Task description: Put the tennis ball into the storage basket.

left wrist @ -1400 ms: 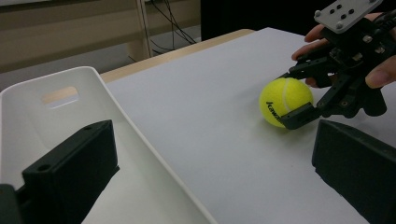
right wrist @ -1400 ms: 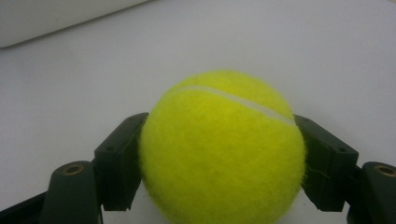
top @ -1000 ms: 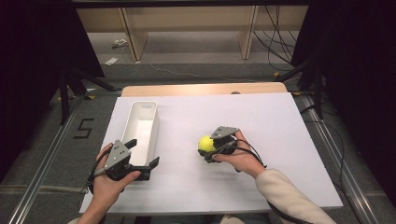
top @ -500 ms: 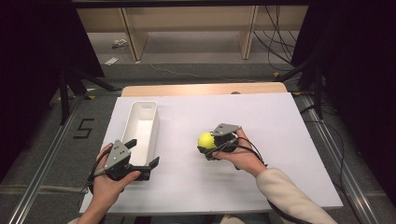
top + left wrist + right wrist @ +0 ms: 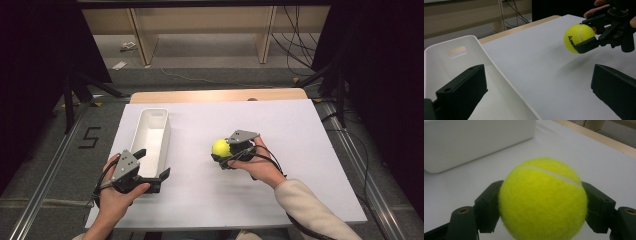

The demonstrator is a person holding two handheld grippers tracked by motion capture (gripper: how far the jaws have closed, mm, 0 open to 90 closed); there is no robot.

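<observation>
Right gripper [image 5: 223, 151] jaws clamped on tennis ball [image 5: 220, 147], lifted off bench; left gripper [image 5: 152, 172] jaws wide, straddling white bin [image 5: 161, 117] wall. Next, I reckon: carry over bin, drop.

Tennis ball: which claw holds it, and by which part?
The right claw holds the tennis ball by its two opposite sides, lifted above the table. The left claw straddles the bin wall, open.

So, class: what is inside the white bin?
The white bin looks empty in the high view; its near end lies behind the left gripper. The tennis ball sits in the right gripper, outside.

Bin [image 5: 153, 134] left of ball [image 5: 220, 147], on table [image 5: 300, 130]
</observation>
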